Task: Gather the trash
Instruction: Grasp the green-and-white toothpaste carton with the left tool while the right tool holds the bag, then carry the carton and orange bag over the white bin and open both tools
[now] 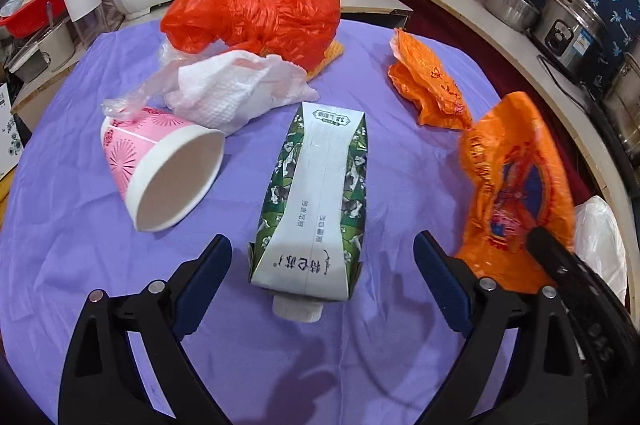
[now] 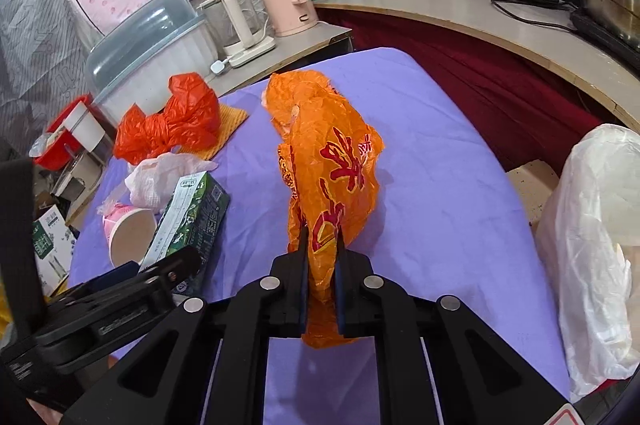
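Black fingers of the right gripper [image 2: 320, 245] fill the bottom of the right wrist view, their blue-lined pads pinched tight on a crumpled orange plastic bag [image 2: 324, 161] with red printed characters; the bag sticks up and forward out of the clamp, above the purple cloth [image 2: 440, 185], and a little of it hangs below the pads. To its right, at the table's edge, stands a white plastic bag [image 2: 592, 233], bulging and upright. In the left wrist view the left gripper [image 1: 322, 257] has its jaws spread wide apart with nothing pressed between them. A green and white milk carton [image 1: 316, 197] lies flat on the cloth, its white cap end pointing toward the camera and reaching into the gap between the two fingertips, touching neither pad. Left of the carton a pink paper cup [image 1: 160, 165] lies on its side, mouth facing the gripper, and behind it sit a wad of white paper towel [image 1: 224, 89] and clear plastic film. Farther back rests a bunched red plastic bag [image 1: 260, 13], partly over a yellow mat. A second orange bag [image 1: 428, 85] lies on the cloth to the right of the carton, well apart from it. Nearer on that side, the held orange bag shows again, with the other gripper's black finger at its lower edge.
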Available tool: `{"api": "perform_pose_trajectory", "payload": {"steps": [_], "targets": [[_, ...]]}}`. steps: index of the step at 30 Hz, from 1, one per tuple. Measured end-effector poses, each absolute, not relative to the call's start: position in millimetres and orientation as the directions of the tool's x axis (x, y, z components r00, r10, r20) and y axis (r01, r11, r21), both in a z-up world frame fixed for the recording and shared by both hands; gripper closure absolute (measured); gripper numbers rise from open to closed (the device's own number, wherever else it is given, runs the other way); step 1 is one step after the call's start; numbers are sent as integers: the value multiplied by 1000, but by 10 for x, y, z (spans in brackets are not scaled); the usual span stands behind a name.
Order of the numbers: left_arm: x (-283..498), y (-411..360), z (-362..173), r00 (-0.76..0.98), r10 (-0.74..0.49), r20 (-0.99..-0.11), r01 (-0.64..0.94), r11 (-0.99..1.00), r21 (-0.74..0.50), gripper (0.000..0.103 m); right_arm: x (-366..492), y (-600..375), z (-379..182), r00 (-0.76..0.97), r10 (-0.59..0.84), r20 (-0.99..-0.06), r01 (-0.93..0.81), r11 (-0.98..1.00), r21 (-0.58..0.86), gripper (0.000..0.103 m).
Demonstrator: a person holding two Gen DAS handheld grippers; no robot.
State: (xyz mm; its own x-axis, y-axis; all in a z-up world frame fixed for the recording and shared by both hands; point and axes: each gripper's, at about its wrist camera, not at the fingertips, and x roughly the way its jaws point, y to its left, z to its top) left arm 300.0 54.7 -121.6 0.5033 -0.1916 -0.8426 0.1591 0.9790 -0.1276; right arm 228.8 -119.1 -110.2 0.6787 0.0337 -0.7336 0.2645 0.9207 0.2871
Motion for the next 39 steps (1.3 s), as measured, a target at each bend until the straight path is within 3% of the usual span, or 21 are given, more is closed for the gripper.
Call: {"api": "perform_pose_trajectory", "payload": {"steps": [7,23,39], "targets": [[3053,519,-1277,493,-178,-852,156,981,-115,47,2168,-1291,-1074,687,29,-726,277,913,299,94],[2527,212,-716,555,-236,-798,245,963,-113,49,1764,-1436,-733,742,18,-670,273,905,327,94],[1761,-636,9,618,-340,-709,409,909,-80,49,882,-2090,-151,822,-88,-563,338,870,359,94]]}}
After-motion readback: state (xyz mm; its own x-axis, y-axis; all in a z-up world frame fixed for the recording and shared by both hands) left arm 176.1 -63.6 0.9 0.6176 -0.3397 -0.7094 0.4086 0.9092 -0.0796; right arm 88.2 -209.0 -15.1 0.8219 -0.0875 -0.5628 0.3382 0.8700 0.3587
